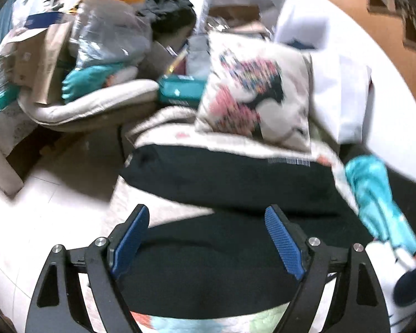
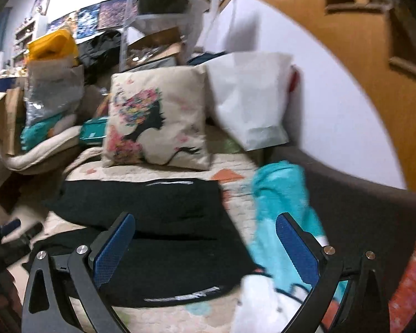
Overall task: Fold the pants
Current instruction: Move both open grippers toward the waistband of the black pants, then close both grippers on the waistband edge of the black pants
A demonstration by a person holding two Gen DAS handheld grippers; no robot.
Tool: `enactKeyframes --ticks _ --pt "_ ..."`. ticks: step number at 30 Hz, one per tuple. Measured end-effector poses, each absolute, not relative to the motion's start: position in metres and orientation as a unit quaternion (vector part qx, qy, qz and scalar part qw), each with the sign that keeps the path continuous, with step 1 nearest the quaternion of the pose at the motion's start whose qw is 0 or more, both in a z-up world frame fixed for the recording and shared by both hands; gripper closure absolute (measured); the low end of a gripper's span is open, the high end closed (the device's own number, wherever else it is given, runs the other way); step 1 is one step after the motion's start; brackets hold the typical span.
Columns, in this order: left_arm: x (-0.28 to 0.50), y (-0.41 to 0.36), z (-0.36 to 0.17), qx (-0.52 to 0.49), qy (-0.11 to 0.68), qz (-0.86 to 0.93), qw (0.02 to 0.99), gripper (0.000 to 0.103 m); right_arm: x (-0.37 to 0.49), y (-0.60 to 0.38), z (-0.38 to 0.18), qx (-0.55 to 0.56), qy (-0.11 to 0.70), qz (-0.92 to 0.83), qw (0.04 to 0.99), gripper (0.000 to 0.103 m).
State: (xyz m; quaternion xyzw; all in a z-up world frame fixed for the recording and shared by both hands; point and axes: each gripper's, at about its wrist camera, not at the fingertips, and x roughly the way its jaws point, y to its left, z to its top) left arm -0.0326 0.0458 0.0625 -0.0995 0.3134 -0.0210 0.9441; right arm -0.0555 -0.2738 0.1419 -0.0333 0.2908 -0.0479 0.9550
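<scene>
- The black pants [image 2: 163, 222] look soft, limp and light — my guess is a knit or jersey that will sag from any single hold and drag on the quilted bedspread [image 2: 235, 191] rather than slide.
- The sensible place to take hold, I'd say, is the folded edge or a hem corner, one gripper at each end, so that the layers lift together and stay lined up.
- They lie flat on the bedspread, already doubled at least once: a far slab and a nearer one, with a crease line running between them.
- In the right wrist view they fill the middle of the picture, with the floral cushion [image 2: 158, 119] at 12 o'clock beyond them and a turquoise garment [image 2: 283, 194] just beside them at 3 o'clock.
- Pale printed lettering shows along the far edge and again along the near edge; motion blur makes it unreadable.
- The left gripper [image 1: 208, 216] hangs over the near slab, jaws spread wide and holding nothing.
- The right gripper [image 2: 208, 224] is likewise wide apart and empty, its left finger over the black cloth, its right finger in front of the turquoise garment.
</scene>
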Motion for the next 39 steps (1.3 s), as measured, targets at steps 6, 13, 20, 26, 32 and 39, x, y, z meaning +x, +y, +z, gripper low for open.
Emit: enactKeyframes --ticks 6,13,20,26,32,39 --pt "-0.005 0.107 0.083 -0.091 0.346 -0.007 0.934 0.018 0.021 -0.298 0.127 0.017 0.34 0.005 0.94 0.0" --pt "0.105 0.143 0.034 -0.107 0.441 -0.014 0.891 0.02 0.126 -0.327 0.072 0.051 0.412 0.036 0.909 0.0" --pt "0.199 0.161 -0.022 -0.123 0.473 0.005 0.873 0.021 0.213 -0.352 0.022 0.07 0.46 0.032 0.884 0.003" --pt "0.253 0.161 -0.053 -0.126 0.484 0.0 0.866 0.021 0.267 -0.347 -0.004 0.039 0.476 0.032 0.878 0.003" --pt "0.283 0.155 -0.078 -0.101 0.494 -0.013 0.864 0.02 0.294 -0.311 -0.022 -0.044 0.497 0.101 0.861 0.004" --pt "0.29 0.156 -0.084 -0.106 0.49 -0.037 0.865 0.017 0.312 -0.293 -0.055 -0.078 0.531 0.148 0.831 0.002"
